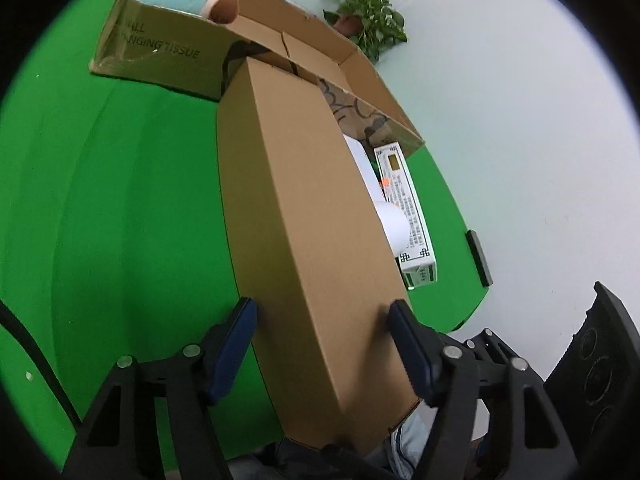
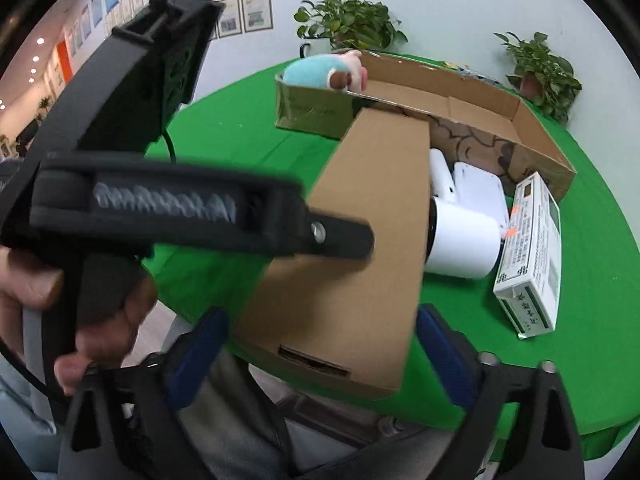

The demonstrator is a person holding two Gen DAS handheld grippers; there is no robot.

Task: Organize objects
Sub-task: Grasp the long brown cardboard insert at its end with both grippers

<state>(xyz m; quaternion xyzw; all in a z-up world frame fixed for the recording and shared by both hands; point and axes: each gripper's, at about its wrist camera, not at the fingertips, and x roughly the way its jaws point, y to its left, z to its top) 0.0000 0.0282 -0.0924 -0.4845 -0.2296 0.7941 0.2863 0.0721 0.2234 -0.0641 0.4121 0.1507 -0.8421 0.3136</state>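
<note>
A long plain cardboard box (image 1: 308,220) lies between the fingers of my left gripper (image 1: 320,344), which is shut on its near end and holds it tilted above the green table (image 1: 120,200). In the right wrist view the same box (image 2: 360,248) juts over the table's front edge, with the left gripper's body across it. My right gripper (image 2: 320,356) is open, its blue pads on either side of the box's near end, not touching. A large open carton (image 2: 460,108) stands behind, with a blue plush toy (image 2: 316,72) at its left end.
A white cylindrical device (image 2: 464,236) and a white printed carton (image 2: 528,256) lie on the green cloth right of the long box. Potted plants (image 2: 348,20) stand at the back by the wall. The table's edge and the person's legs are below.
</note>
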